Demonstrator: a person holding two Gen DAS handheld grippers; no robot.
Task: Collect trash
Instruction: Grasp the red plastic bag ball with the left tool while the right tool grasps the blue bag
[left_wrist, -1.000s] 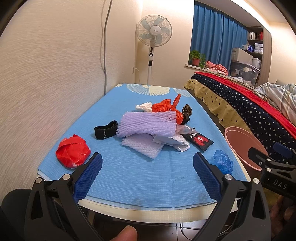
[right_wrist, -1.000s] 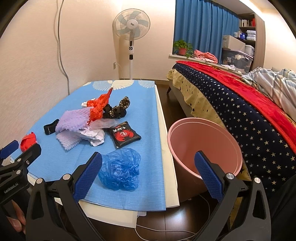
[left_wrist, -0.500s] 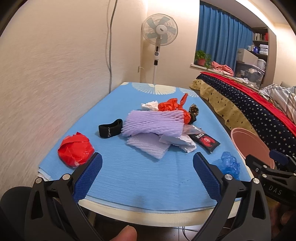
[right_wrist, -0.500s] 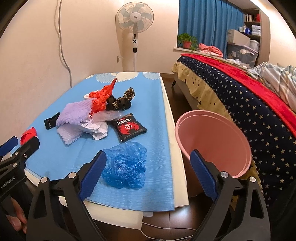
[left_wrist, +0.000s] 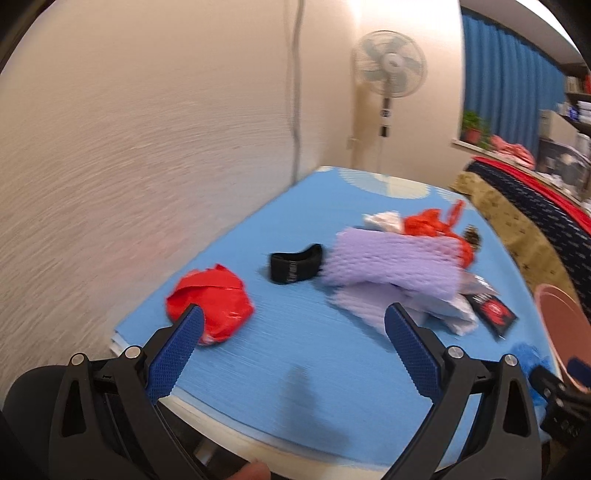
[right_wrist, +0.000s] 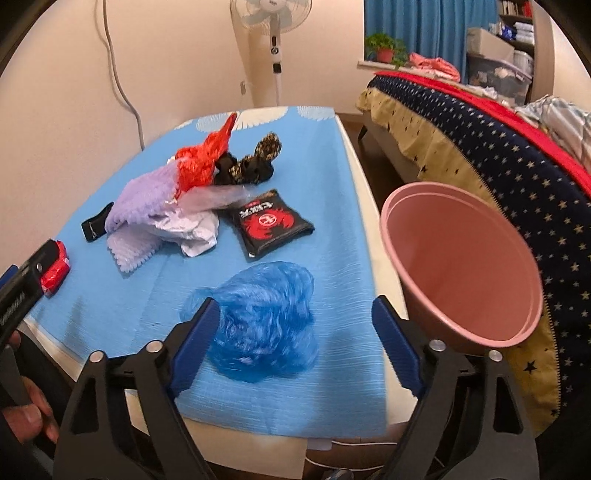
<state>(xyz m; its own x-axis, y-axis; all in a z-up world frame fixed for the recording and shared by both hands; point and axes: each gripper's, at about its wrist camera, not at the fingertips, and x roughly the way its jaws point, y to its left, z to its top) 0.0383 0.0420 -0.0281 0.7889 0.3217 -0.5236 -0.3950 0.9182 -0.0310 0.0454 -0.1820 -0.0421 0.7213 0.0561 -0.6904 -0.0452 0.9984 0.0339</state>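
Trash lies on a blue-covered table. A crumpled red bag sits near the front left, just beyond my left finger. My left gripper is open and empty above the table's front. A crumpled blue bag lies between the fingers of my open, empty right gripper. A pile with purple foam net, orange-red plastic and white paper sits mid-table. A black snack packet lies beside it. A pink bin stands off the table's right edge.
A black band lies left of the pile. A dark patterned cloth lies behind it. A wall runs along the table's left side. A standing fan is at the far end. A bed with a star-patterned cover is on the right.
My left gripper has swung left and forward toward the red bag. My right gripper has moved forward, so the blue bag now sits between its fingers. Both stay open.
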